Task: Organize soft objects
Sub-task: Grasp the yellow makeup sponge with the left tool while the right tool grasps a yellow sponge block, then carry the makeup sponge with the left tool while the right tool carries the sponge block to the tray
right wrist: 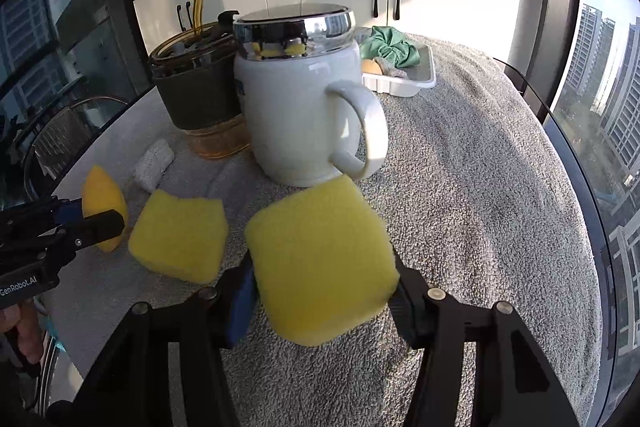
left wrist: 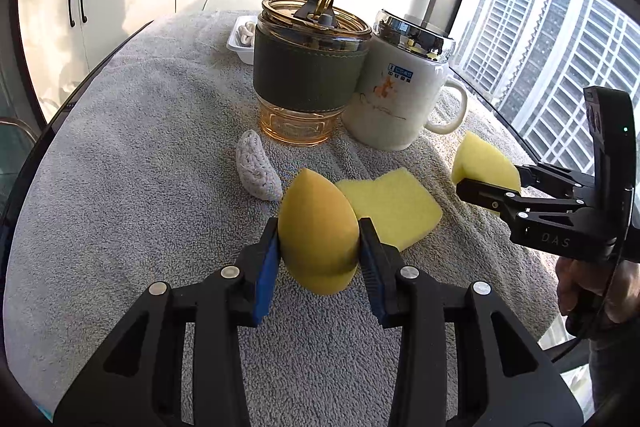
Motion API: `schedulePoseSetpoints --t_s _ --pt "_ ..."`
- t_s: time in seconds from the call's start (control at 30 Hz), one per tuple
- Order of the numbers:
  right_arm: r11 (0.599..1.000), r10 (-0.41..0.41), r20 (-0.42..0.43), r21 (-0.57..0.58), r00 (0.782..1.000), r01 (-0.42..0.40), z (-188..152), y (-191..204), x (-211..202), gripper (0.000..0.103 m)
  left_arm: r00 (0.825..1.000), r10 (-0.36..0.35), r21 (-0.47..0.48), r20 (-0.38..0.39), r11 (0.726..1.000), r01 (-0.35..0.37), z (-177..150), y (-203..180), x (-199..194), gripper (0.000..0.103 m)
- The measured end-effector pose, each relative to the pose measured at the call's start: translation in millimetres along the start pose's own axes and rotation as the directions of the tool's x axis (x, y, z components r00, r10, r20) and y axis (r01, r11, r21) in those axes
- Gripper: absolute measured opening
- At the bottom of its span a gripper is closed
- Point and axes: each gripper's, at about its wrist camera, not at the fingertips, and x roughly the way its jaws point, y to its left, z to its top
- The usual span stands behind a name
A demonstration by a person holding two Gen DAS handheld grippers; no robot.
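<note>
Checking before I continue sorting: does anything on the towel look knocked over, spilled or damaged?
Nothing stands out. The amber tumbler and white mug stand upright with lids on, no spill shows, and the loose yellow sponge and white knitted piece lie flat on the towel.

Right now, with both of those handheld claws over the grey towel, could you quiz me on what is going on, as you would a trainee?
1. True or false: the left gripper is clamped on an orange egg-shaped sponge.
2. What does the right gripper hold? A) a white knitted pad B) a square yellow foam sponge C) a green cloth
3. Fill in: the white ceramic mug wears a shiny ___ lid.

Key: 1 true. 2 B, the square yellow foam sponge; a second one lies on the grey towel. 3 chrome.
</note>
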Motion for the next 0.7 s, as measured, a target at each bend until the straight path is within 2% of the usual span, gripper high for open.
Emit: schedulePoseSetpoints --t_s 0.4,0.7 --pt "1.000 0.030 0.012 -0.001 0.999 -0.030 -9.3 14.4 -27.4 0.059 1.000 0.000 0.013 0.010 1.000 0.000 -8.4 -3.6 -12.0 0.035" --pt "0.999 0.051 0.051 -0.022 0.997 -0.050 6.0 22.5 -65.8 0.059 0.995 0.009 0.056 0.099 0.998 -0.014 18.5 -2.6 -53.5 0.035"
